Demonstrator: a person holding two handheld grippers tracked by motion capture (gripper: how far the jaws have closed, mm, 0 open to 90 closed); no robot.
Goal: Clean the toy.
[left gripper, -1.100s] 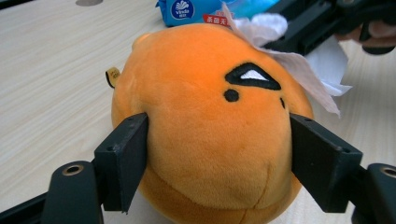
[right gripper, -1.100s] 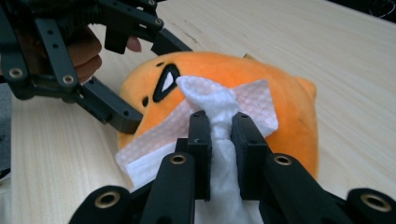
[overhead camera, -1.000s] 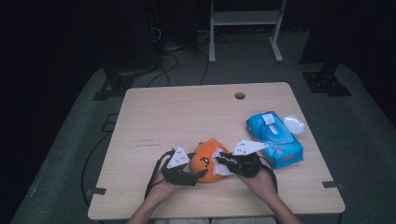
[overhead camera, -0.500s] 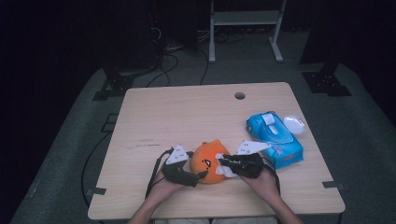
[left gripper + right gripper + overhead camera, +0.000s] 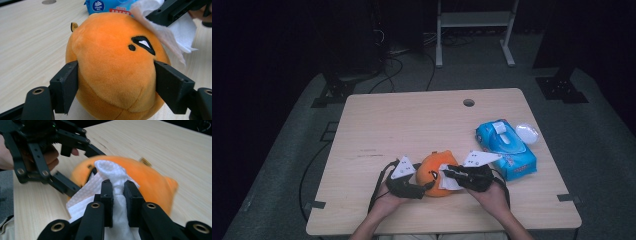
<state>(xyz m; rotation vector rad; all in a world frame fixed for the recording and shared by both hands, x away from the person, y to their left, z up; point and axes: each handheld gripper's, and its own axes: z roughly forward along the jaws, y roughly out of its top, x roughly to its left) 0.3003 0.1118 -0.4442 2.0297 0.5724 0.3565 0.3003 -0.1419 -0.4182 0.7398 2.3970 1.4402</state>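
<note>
1. The left gripper (image 5: pixel 116 75) is seen clamped on an orange plush toy (image 5: pixel 112 62): in the left gripper view one black jaw is pressed into each flank of the toy, at the lower left and lower right of the frame, with the toy's stitched eye above the right-hand jaw.
2. The right gripper (image 5: pixel 117 195) is closed on a white tissue (image 5: pixel 112 177); in the right gripper view the bunched tissue is pinched between the two jaws at centre frame and laid against the toy's top.
3. In the high view the toy (image 5: pixel 437 172) is held between the left gripper (image 5: pixel 424 186) and the right gripper (image 5: pixel 447 173), near the lower edge of the wooden table (image 5: pixel 412 125), at lower centre of the frame.
4. Whether the toy rests on the table or is lifted slightly cannot be told.
5. A blue wipes pack (image 5: pixel 507 147) lies just right of the right gripper, with what may be a clear lid (image 5: pixel 527 132) at its upper-right corner.
</note>
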